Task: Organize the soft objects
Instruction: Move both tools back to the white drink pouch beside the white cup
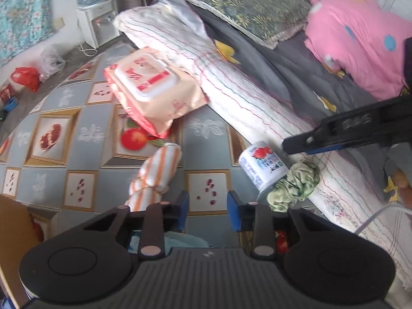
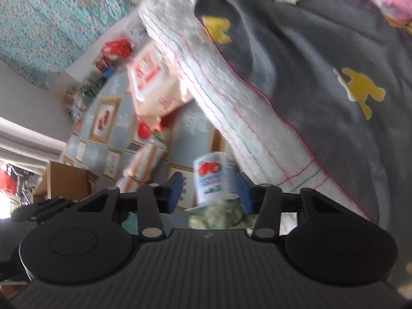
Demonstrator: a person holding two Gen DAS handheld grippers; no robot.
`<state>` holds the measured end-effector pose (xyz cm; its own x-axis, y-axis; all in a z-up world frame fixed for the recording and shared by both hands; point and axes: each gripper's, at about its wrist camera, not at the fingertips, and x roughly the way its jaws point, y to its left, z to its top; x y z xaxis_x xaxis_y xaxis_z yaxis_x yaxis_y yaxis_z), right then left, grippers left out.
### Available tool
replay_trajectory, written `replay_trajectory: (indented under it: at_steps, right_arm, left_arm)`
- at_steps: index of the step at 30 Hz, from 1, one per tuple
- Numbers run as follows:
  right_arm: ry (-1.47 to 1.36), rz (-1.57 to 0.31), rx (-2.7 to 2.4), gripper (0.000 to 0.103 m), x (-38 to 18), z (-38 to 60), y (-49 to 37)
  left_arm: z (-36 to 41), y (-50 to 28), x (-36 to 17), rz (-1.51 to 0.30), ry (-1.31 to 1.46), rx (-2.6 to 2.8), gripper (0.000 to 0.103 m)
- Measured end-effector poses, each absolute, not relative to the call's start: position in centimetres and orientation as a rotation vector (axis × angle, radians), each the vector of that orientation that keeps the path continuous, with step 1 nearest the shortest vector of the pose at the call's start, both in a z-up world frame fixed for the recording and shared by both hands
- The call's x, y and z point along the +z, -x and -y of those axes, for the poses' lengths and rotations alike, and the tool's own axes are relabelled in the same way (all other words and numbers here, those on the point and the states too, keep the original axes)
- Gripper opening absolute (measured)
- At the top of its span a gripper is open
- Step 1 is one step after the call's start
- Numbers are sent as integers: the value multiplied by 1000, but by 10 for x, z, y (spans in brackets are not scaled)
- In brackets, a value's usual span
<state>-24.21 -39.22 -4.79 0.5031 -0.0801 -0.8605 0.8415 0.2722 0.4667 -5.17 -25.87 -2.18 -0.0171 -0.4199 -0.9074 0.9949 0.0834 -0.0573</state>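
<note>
In the left wrist view the left gripper [image 1: 208,209] hangs over a table [image 1: 203,131] with a tile-patterned cover, its blue-padded jaws a little apart with only bare cover between them. Just ahead and to the left a striped towel [image 1: 154,177], rolled and tied, lies near the table's near edge; a wipes pack [image 1: 152,92] sits further back, its right side up against the bed's edge. The bed's striped sheet [image 1: 231,77] runs diagonally along the table's right edge. Hard against that edge stands a small white cup [image 1: 262,166] with a strawberry label, tilted, and touching it on the near side lies a crumpled green cloth [image 1: 293,182]. The right gripper [image 1: 291,149] reaches in from the right, its tip just above the cup. On the bed lie a grey quilt [image 1: 270,77], a leafy pillow [image 1: 257,13] and a pink blanket [image 1: 358,43]. The widest bare stretch of table lies to the left of the towel. The right wrist view is blurred: the right gripper [image 2: 209,191] has its jaws partly spread with the cup [image 2: 211,177] standing between the pads, and I cannot tell whether they press on it. The green cloth [image 2: 221,217] bunches just below the cup, the sheet [image 2: 231,108] and quilt [image 2: 322,64] fill the right, the towel [image 2: 144,162] lies left, and a cardboard box [image 2: 64,180] sits beyond the table's left edge, its contents out of sight.
</note>
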Motion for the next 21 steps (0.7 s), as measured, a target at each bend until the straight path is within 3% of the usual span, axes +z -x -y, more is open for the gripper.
replay_trajectory:
  at_steps: [10, 21]
  right_arm:
    - [-1289, -955, -609, 37, -69, 337, 259]
    - [-825, -951, -605, 39, -33, 369, 242]
  left_arm:
    - [268, 56, -36, -1004, -848, -1361, 31]
    - [283, 85, -50, -1005, -913, -1493, 31]
